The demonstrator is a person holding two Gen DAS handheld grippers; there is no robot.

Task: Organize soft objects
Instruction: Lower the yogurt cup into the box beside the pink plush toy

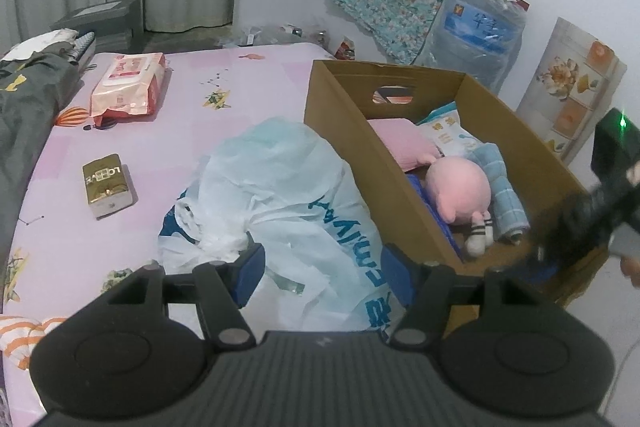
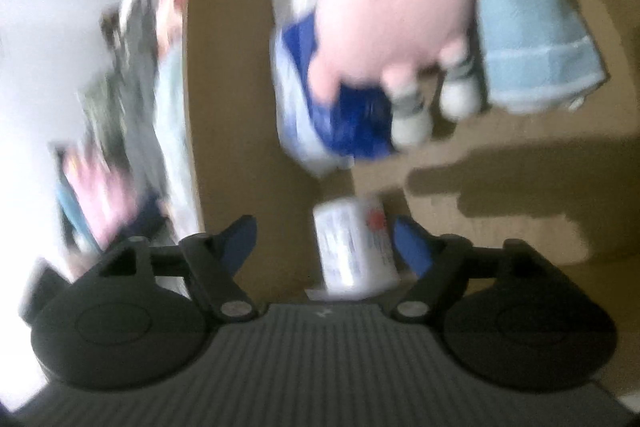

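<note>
A bed (image 1: pixel 168 131) with a pink patterned sheet is seen in the left wrist view. A cardboard box (image 1: pixel 340 131) is set on it at the right, top open, with a handle cutout in the far wall. Packed inside the box: a pink folded cloth (image 1: pixel 400 143) at the far end, a white-and-blue printed pack (image 1: pixel 444 135) beside it, a light blue checked towel (image 1: pixel 500 187) along the right wall, and a pink plush doll (image 1: pixel 460 191) with striped white feet lying between the towel and the left wall, over something dark blue.

A white plastic bag (image 1: pixel 280 195) with blue lettering is crumpled on the sheet, touching the box's left wall. The left gripper (image 1: pixel 324 273) is held over the bag's near edge; its blue pads are spread and nothing is pinched between them.

Only in the left view: a pink wipes pack (image 1: pixel 128 87), a small gold box (image 1: pixel 106 183), dark clothing at the left edge, a water jug (image 1: pixel 476 39) by the wall.

Only in the blurred right wrist view: a small white tissue pack (image 2: pixel 352 247) on the box floor, lying between the pads of the right gripper (image 2: pixel 324 247). The jaws stand apart; the left pad is clear of the pack, contact at the right pad cannot be told. The doll (image 2: pixel 392 15) and towel (image 2: pixel 532 39) are seen further in.
</note>
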